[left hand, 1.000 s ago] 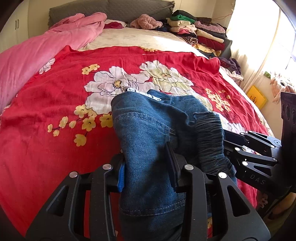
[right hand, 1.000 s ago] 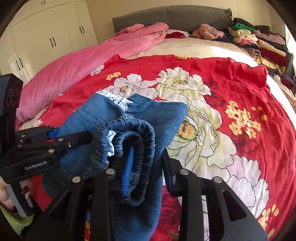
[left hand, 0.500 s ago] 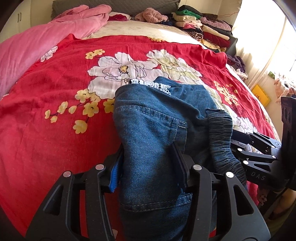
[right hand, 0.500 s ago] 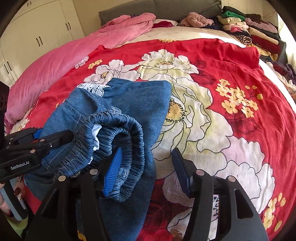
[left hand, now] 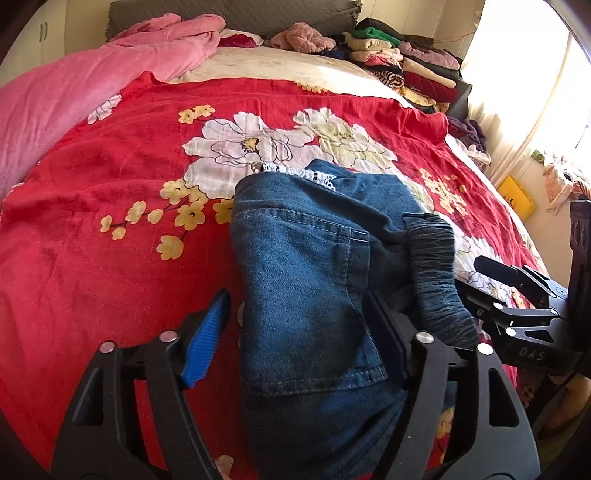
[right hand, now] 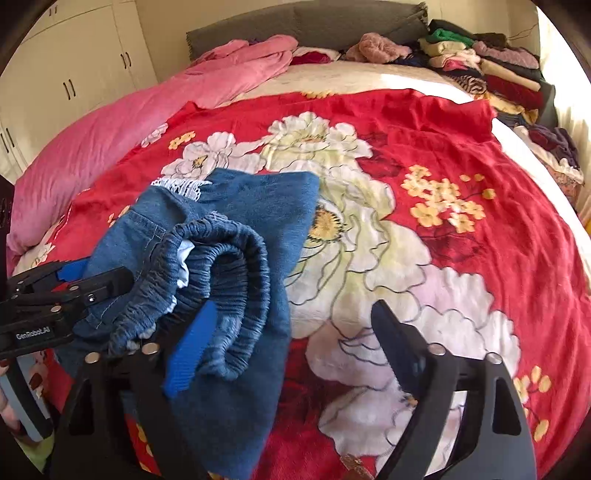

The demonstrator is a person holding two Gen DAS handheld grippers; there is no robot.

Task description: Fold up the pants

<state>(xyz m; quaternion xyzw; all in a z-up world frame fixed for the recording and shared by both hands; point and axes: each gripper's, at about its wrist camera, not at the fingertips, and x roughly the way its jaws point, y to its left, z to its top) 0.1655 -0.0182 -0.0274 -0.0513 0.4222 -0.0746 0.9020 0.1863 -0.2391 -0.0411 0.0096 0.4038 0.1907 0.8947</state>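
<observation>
Bed (right hand: 369,79) fills both views, one of it, with a gray headboard (right hand: 306,22) along its far edge. One red floral blanket (left hand: 110,266) covers most of the bed, and one pink quilt (right hand: 110,125) runs along the left edge up to the headboard. One stack of folded clothes (left hand: 410,62) sits at the far right corner (how many garments it holds cannot be counted), with a loose pink fuzzy garment (left hand: 303,37) just beside it near the headboard. White cupboards (right hand: 74,74) stand beyond the left edge, and one small yellow box (left hand: 517,195) lies on the floor past the right edge.

One pair of denim pants (left hand: 306,280) lies folded on the blanket toward the near edge, a back pocket facing up, a strip of white lace (right hand: 181,186) showing at its far end and the gathered elastic waistband (right hand: 229,266) bunched on its right side.

Two grippers are in view. The left gripper (left hand: 295,325) has its jaws spread wide around the pants, the blue pad clear of the denim and the other finger against the cloth. The right gripper (right hand: 291,328) is spread wide too, its blue pad beside the waistband and its other finger over bare blanket; neither is clamped on anything.
</observation>
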